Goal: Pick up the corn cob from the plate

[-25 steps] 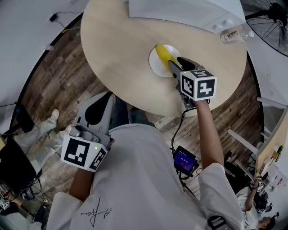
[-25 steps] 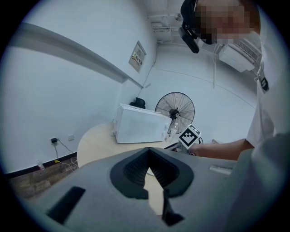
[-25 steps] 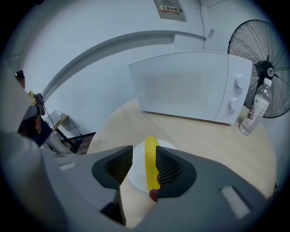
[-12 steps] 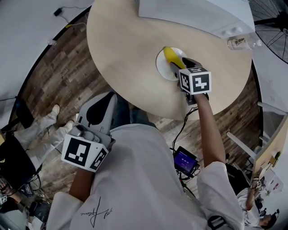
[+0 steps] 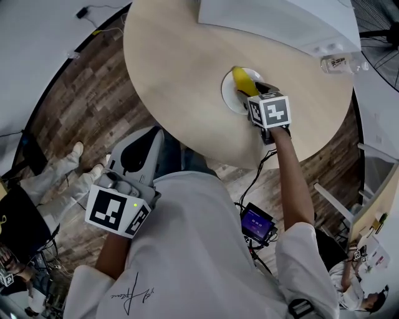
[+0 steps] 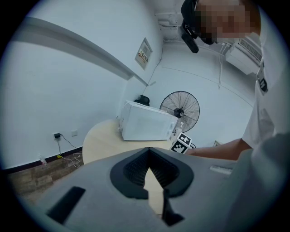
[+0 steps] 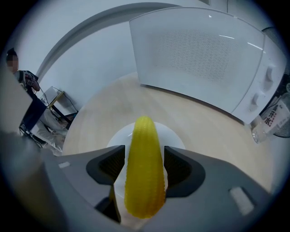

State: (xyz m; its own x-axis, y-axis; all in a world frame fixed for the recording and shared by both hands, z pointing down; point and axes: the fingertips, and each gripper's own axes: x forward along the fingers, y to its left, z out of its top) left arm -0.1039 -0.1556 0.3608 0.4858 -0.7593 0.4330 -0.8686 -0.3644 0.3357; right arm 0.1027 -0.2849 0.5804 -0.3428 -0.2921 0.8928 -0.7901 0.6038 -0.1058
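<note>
On a small white plate (image 5: 228,95) toward the right half of the round, pale wooden surface (image 5: 181,75) lies the corn cob (image 5: 240,78). It is bright yellow, with fine rows of kernels. It tapers to a rounded tip at its far end and is thicker at its near end. It rests lengthwise across the plate, and its tip reaches the far rim.

The right tongs (image 5: 250,91) point steeply down over the near part of the plate and their jaws are opening. The cob sits between the two dark pads. A sliver of plate shows beside the left pad, so the pads flank the cob closely without clearly pressing it. From above, the marker cube on these tongs covers the cob's near end.

The left tongs (image 5: 138,142) hang below the near edge of the surface, well apart from the plate. Their jaw tips are together with nothing between them.

A white microwave (image 5: 274,19) stands along the far side of the surface, apart from the plate. A clear plastic bottle (image 5: 336,62) lies just right of it, at the far right edge. A standing fan (image 5: 381,25) is on the floor beyond that.
</note>
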